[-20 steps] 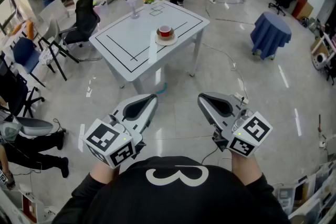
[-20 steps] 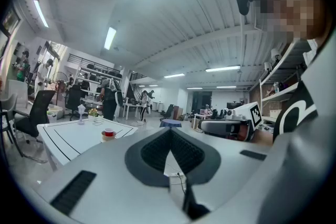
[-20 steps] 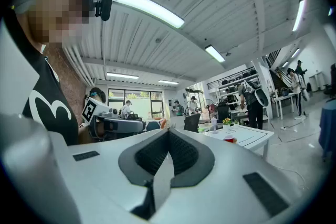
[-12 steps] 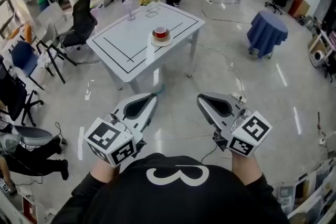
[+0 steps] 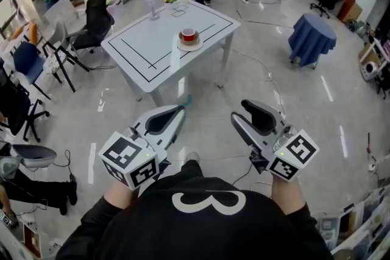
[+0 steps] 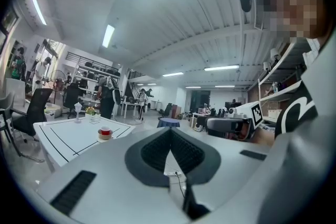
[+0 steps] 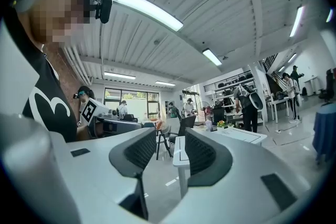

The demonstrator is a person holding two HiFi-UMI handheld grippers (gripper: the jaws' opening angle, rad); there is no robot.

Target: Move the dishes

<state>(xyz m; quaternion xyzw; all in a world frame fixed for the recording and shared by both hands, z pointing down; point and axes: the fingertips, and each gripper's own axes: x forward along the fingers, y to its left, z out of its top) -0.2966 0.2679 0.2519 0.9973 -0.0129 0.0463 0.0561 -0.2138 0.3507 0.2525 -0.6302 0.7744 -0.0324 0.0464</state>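
Glossy office floor [image 5: 292, 106] — white black-lined table [image 5: 146, 39], red cup [image 5: 189, 34] on saucer [image 5: 196, 44]

Left gripper [image 5: 178, 110] is held level, jaws together. Right gripper [image 5: 238, 110] is level beside it, jaws apart, nothing between them.

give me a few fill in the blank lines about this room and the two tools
The cup on the plate on the white table is ____ in colour.
The round side table is draped in a ____ cloth.
The right tool has its jaws apart with nothing between them; the other tool, jaws together, is on the person's ____.
Missing words: red; blue; left.
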